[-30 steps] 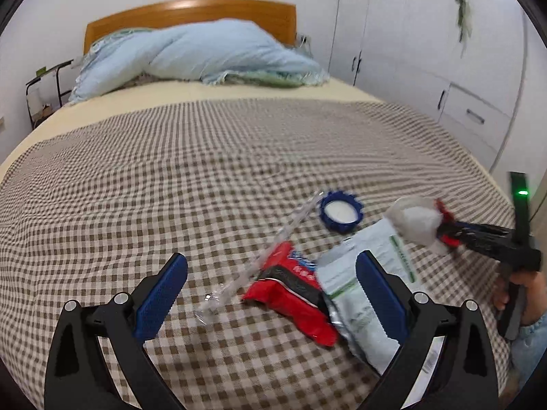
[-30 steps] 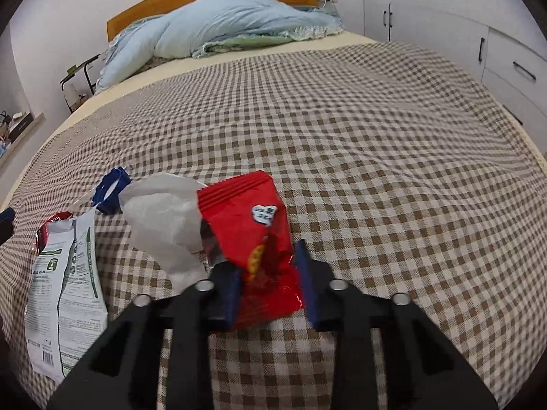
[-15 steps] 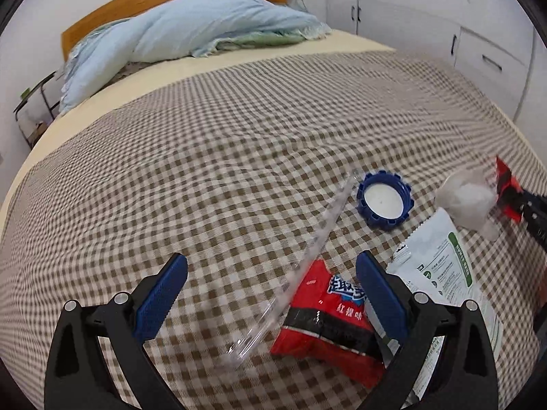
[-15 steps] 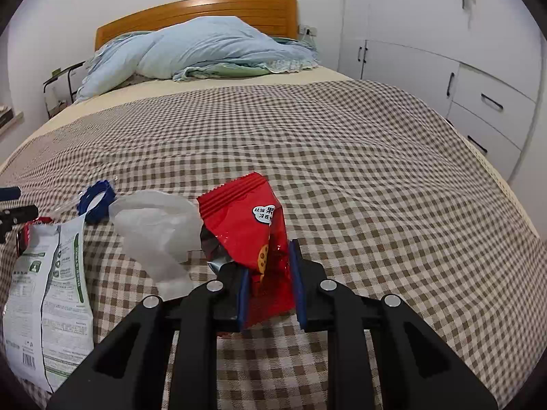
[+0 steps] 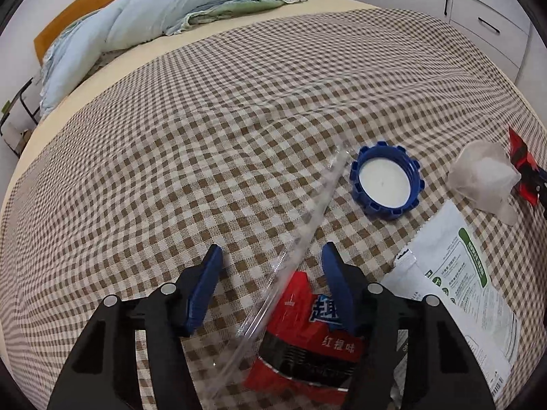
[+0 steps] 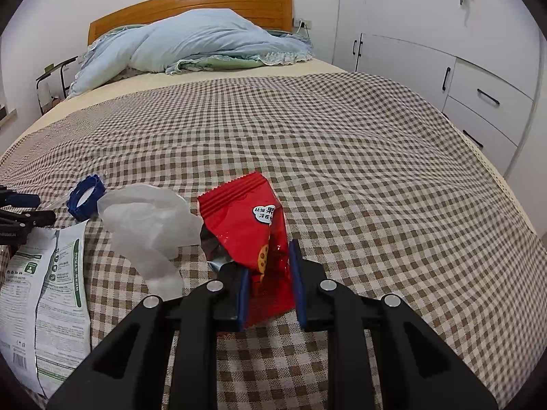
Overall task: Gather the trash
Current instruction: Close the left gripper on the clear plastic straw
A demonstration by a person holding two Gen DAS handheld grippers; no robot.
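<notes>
L gripper (image 5: 270, 266) closing, unclenched; clear tube (image 5: 290, 266) btwn jaws. R gripper (image 6: 268, 285) grasping red wrapper (image 6: 246, 218).

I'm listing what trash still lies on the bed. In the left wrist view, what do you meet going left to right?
clear plastic tube → red snack wrapper → blue cap → white pouch → crumpled tissue

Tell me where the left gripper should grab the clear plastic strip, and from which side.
Grip the clear plastic strip at its near half, from above, fingers astride its narrow width. It lies flat, slanting toward the blue cap, its near end beside the red snack packet. The left gripper, jaws just closing, already straddles it.
</notes>
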